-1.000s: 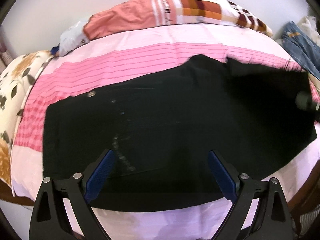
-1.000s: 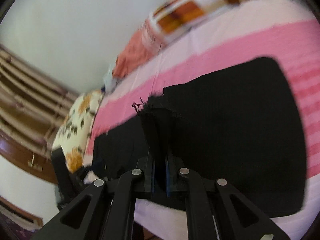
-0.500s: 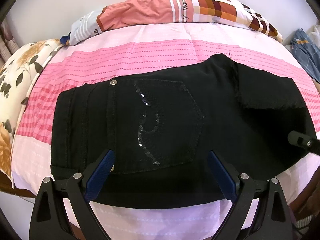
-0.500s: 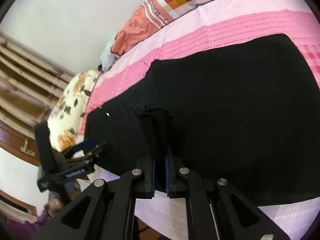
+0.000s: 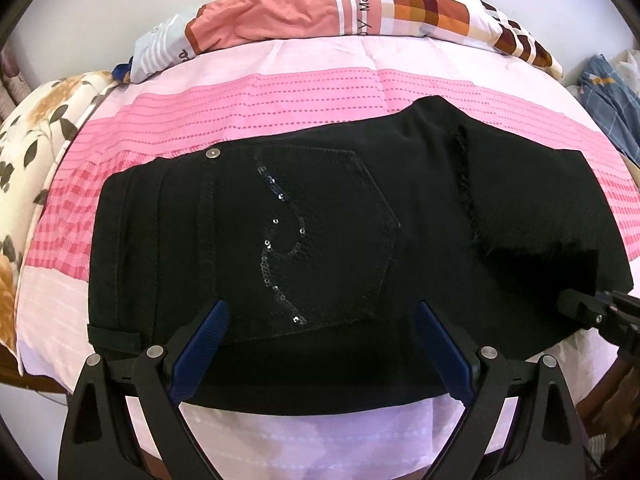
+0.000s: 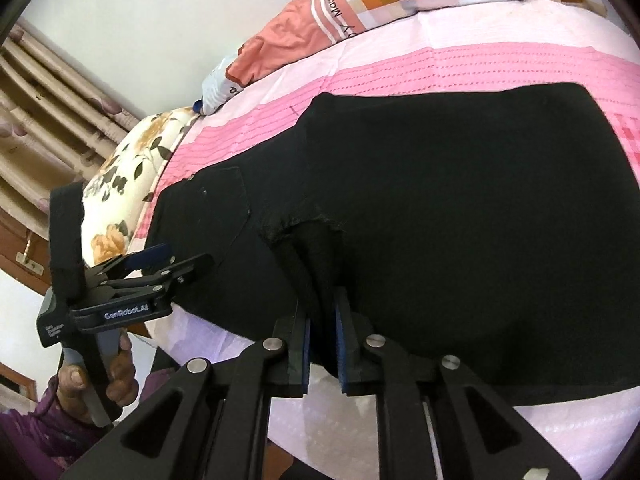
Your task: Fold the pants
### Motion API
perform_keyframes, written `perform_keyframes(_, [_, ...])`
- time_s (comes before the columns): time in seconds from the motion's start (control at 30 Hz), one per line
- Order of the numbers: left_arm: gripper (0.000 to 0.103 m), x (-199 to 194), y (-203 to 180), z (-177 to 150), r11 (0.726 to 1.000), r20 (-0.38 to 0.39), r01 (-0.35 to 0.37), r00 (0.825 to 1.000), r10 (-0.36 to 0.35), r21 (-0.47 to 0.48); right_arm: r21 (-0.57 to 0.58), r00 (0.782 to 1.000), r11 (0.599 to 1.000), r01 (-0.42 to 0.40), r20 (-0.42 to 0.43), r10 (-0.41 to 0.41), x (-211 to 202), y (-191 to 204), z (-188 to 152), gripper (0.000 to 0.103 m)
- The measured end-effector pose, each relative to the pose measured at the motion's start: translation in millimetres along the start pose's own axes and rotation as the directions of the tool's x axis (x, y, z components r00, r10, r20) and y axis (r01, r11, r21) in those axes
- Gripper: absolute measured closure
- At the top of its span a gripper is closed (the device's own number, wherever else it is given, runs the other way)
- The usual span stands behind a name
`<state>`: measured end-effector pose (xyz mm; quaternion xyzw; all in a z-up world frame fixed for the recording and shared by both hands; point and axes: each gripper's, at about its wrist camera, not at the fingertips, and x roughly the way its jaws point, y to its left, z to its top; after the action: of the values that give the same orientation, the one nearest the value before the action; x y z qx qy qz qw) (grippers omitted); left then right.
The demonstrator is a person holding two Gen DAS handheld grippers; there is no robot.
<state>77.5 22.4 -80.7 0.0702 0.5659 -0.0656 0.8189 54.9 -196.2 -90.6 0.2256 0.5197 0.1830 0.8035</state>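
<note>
Nearest in the left wrist view: left hand-held gripper (image 5: 320,344), blue pads spread wide apart, nothing between them, poised steeply downward above the near part of the pants (image 5: 320,240). Nearest in the right wrist view: right hand-held gripper (image 6: 322,344), pads close together with a raised ridge of black cloth between them, jaws opening; whether the pads press the cloth cannot be told for sure.

Just past both: black pants, folded over and lying flat on the bed (image 5: 280,112), waistband to the left, a back pocket (image 5: 328,232) with a sequin curl facing up, a metal rivet (image 5: 212,153) at its upper left corner. On the right part, a frayed hem (image 5: 464,176) of the folded-over leg lying on top of the seat. Right hand-held gripper seen at the right edge of the left view, at the near right edge of the cloth.

In the right wrist view, at the left, a hand (image 6: 96,384) with a purple sleeve (image 6: 28,432) wrapped around the handle of the left hand-held gripper, held off the near corner of the bed.

Farther out: pink striped sheet under the pants, a floral pillow (image 5: 24,152) at the left, a crumpled patchwork quilt (image 5: 360,4) along the far edge by the white wall (image 5: 120,0), blue checked cloth (image 5: 608,100) at the far right, curtains (image 6: 52,112) at the left in the right view.
</note>
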Motion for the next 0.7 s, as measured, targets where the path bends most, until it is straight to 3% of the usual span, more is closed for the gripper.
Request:
perform_keyframes(0.13, [0.009,1,0,0,1.0,-0.01,0.0,1.0,-0.001,-0.003,0.013,0.998,0.998,-0.065,-0.021,0.065,0,-4,-7,0.084])
perform_keyframes(0.27, [0.009,3,2,1,1.0,-0.015,0.004,1.0,-0.004,-0.006,0.037,0.985,0.985,-0.169,-0.038,0.17,-2,-8,-10,0.072])
perform_keyframes(0.33, [0.009,3,0,1,1.0,-0.017,0.0,1.0,0.0,-0.002,0.118,0.949,0.943,-0.311,-0.013,0.315,-7,-18,-7,0.062])
perform_keyframes(0.37, [0.009,3,0,1,1.0,-0.018,-0.001,1.0,0.001,0.0,0.193,0.901,0.883,-0.428,0.013,0.434,-8,-29,-6,0.058])
perform_keyframes(0.4, [0.009,3,-1,1,1.0,-0.02,-0.001,1.0,0.001,0.003,0.23,0.877,0.851,-0.473,0.032,0.479,-10,-35,-4,0.048])
perform_keyframes(0.43, [0.009,3,-1,1,1.0,-0.022,0.0,1.0,0.001,0.006,0.274,0.859,0.818,-0.507,0.081,0.505,-15,-46,-3,0.048])
perform_keyframes(0.47, [0.009,3,-2,1,1.0,-0.02,-0.003,1.0,0.003,0.008,0.287,0.854,0.807,-0.517,0.108,0.508,-19,-52,-1,0.048])
perform_keyframes(0.53, [0.009,2,-1,1,1.0,-0.015,-0.006,1.0,0.006,0.008,0.302,0.854,0.799,-0.52,0.155,0.497,-30,-66,1,0.048])
perform_keyframes(0.6, [0.009,3,0,1,1.0,-0.017,-0.001,1.0,0.001,0.002,0.268,0.873,0.831,-0.488,0.16,0.461,-39,-69,3,0.048])
perform_keyframes(0.67, [0.009,5,1,1,1.0,-0.024,0.011,1.0,-0.011,-0.005,0.22,0.896,0.869,-0.444,0.127,0.426,-40,-63,4,0.054])
perform_keyframes(0.7, [0.009,5,1,0,1.0,-0.025,0.013,1.0,-0.014,-0.005,0.187,0.908,0.889,-0.418,0.103,0.406,-38,-57,3,0.063])
